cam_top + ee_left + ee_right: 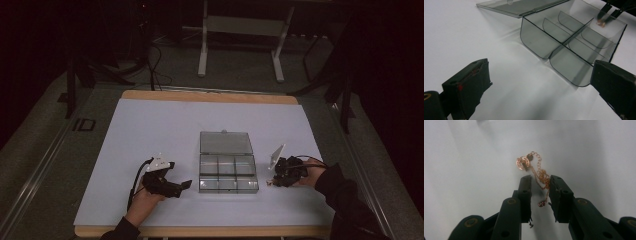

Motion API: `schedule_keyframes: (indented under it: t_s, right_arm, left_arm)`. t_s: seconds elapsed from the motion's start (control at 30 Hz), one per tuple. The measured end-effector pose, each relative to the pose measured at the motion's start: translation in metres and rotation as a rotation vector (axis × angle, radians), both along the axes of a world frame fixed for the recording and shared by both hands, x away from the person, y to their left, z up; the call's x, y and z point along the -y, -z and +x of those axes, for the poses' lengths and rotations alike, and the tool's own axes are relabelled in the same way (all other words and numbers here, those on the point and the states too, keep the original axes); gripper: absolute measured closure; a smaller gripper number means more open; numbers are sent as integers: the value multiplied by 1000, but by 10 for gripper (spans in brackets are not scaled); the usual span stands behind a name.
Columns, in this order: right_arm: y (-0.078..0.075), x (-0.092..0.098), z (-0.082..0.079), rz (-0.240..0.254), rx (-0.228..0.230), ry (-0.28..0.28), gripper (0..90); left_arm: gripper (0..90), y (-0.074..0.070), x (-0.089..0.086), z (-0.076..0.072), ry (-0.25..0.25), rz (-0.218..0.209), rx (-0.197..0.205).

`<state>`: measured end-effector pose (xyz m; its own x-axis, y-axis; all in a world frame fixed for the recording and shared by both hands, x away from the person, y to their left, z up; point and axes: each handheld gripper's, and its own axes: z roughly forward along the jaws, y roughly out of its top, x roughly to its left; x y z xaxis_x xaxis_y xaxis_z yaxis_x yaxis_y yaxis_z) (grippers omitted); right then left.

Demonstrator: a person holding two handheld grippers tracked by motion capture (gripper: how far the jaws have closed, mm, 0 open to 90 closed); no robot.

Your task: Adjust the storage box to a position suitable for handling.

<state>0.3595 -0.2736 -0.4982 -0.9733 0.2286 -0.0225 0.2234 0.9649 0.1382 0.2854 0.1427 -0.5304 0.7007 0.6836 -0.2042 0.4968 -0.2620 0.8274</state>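
Note:
A clear plastic box (227,172) with several compartments stands in the middle of the white mat (150,130), its lid (225,142) laid open flat behind it. A thin rose-gold chain (536,170) with a small ring lies on the mat to the right of the box. My right gripper (540,182) is low over it, jaws a narrow gap apart, with part of the chain between them and against one fingertip (556,186). My left gripper (182,186) sits left of the box (574,42), open wide with nothing between its jaws (541,82).
The mat covers a wooden table whose edge (210,96) shows at the back. A white frame stand (240,30) is on the floor beyond. Dark floor surrounds the table. The right gripper (614,10) and chain (601,23) show past the box.

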Motion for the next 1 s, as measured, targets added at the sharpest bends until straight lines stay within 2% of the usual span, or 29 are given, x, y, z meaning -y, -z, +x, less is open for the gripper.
schedule_keyframes:
  t_s: [0.07, 0.13, 0.27, 0.3, 0.4, 0.7, 0.97, 1.0]
  right_arm:
    - [0, -2, 0, -11, -3, -7, 715]
    - [0, -7, 1, -45, -1, -29, 719]
    - [0, -11, 4, -80, 6, -20, 816]
    - [0, -12, 4, -89, 18, -13, 859]
    - [0, -15, 0, -105, 53, -15, 872]
    - [-4, -12, -2, -69, 30, -5, 883]
    - [-28, -7, -6, -21, 30, 1, 884]
    - [-30, -7, -7, -22, 42, -9, 884]
  left_arm:
    - [32, 0, -1, 0, -2, -3, 2]
    - [32, -1, 0, -1, -2, -2, 6]
    - [32, 0, -1, -1, -6, -4, 11]
    - [32, 0, -1, -2, -8, -8, 15]
    - [32, 0, -2, -2, -7, -8, 14]
    - [32, 0, -3, -1, -7, -13, 14]
    - [32, 1, -3, -2, -7, -14, 17]
    - [32, 0, -3, -2, -7, -13, 17]
